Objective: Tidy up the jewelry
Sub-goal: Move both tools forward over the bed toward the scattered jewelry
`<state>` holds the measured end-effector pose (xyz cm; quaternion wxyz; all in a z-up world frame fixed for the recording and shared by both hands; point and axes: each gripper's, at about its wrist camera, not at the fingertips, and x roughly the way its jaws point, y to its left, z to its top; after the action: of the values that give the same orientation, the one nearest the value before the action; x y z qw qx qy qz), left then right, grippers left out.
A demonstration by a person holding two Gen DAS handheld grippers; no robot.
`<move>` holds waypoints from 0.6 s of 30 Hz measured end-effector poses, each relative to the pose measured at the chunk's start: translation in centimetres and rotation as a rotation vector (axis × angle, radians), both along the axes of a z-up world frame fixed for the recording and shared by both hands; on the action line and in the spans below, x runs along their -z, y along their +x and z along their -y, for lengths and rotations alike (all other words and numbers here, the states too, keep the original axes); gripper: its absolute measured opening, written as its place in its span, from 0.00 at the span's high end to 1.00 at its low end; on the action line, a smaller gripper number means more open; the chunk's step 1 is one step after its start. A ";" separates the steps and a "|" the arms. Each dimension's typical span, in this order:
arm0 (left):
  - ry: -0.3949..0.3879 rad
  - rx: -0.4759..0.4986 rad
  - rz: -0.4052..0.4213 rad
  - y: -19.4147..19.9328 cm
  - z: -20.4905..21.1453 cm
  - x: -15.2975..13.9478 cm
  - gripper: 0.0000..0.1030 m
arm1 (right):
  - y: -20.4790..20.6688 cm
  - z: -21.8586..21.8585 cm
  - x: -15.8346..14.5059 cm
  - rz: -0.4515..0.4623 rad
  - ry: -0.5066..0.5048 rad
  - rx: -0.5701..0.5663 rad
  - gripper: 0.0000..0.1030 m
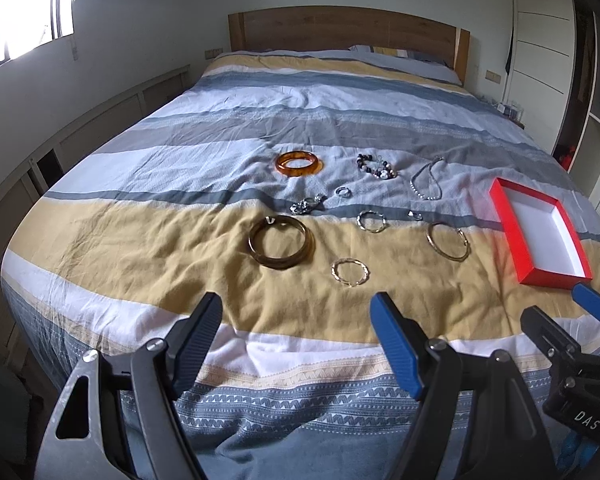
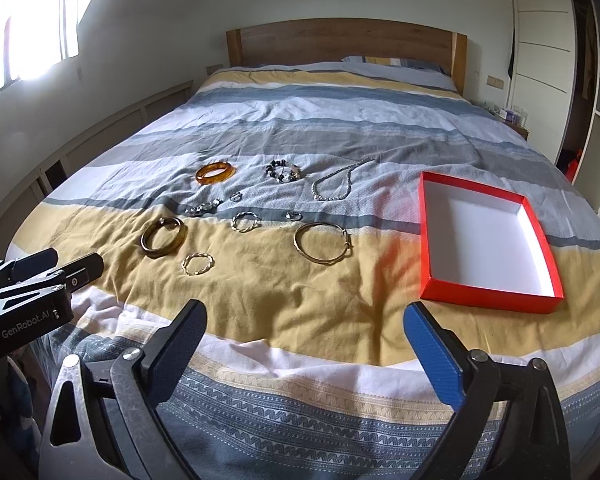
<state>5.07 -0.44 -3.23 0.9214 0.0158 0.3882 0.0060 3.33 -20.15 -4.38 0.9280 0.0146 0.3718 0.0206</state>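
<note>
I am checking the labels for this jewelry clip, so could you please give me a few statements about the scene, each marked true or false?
1. The red box holds no jewelry. True.
2. The amber bangle lies inside the red box. False: it lies on the bedspread, far to the left of the box.
3. The left gripper is shut on a bracelet. False: its jaws stand wide apart with nothing between them.
4. The right gripper is open and holds nothing. True.
5. The silver chain necklace lies between the beaded bracelet and the box. True.
</note>
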 end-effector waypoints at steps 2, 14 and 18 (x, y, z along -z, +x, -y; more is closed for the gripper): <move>0.007 0.003 -0.004 0.2 0.1 0.2 0.27 | 0.2 -0.1 0.1 -0.004 -0.003 -0.012 0.08; -0.056 -0.030 -0.055 0.9 -3.3 2.2 0.27 | 1.2 0.1 0.7 -0.012 0.004 -0.044 0.15; -0.096 -0.027 -0.081 1.3 -4.4 3.3 0.27 | 1.9 0.4 1.4 -0.035 0.017 -0.054 0.19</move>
<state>6.37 3.99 -6.56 0.9045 -0.0333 0.4251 -0.0008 5.22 -20.53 -5.77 0.9203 0.0127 0.3880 0.0487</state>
